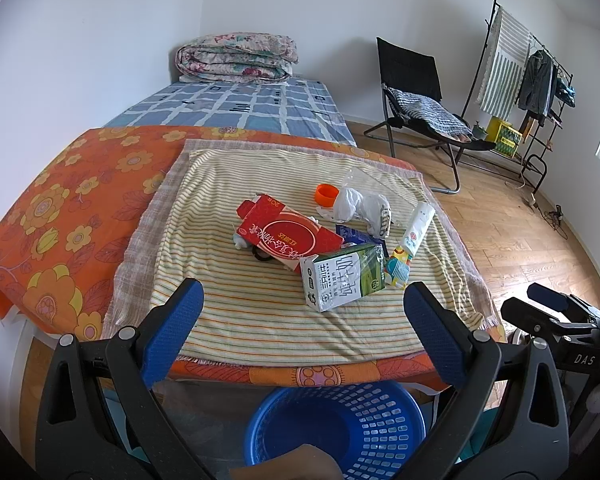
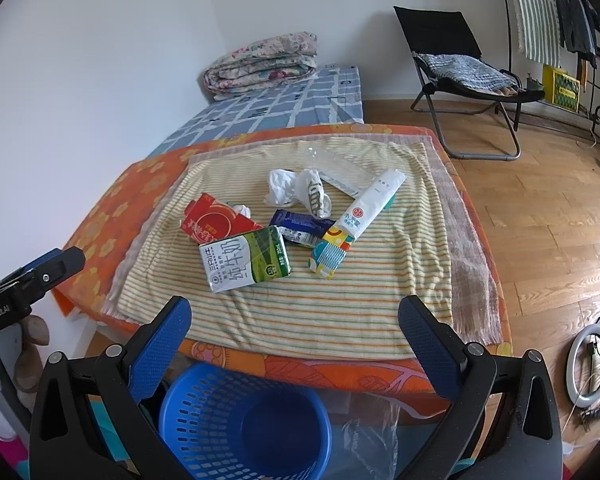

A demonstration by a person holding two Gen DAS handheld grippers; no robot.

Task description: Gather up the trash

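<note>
Trash lies on a striped towel (image 1: pixel 260 312) on the bed end: a green-white milk carton (image 1: pixel 344 276) (image 2: pixel 246 260), a red box (image 1: pixel 288 236) (image 2: pixel 216 220), crumpled white plastic (image 1: pixel 360 204) (image 2: pixel 296 190), an orange cap (image 1: pixel 326 194), a dark blue wrapper (image 2: pixel 298 228), and a white tube pack (image 1: pixel 412 240) (image 2: pixel 360 220). A blue mesh basket (image 1: pixel 336 428) (image 2: pixel 244 424) stands on the floor below the bed edge. My left gripper (image 1: pixel 304 304) and right gripper (image 2: pixel 296 320) are both open and empty, hovering above the basket, short of the carton.
An orange flowered cover (image 1: pixel 72 208) lies under the towel. A folded quilt (image 1: pixel 236 58) sits at the bed's far end. A black folding chair (image 1: pixel 420 100) and a clothes rack (image 1: pixel 540 80) stand on the wood floor to the right. A ring light (image 2: pixel 592 364) lies on the floor.
</note>
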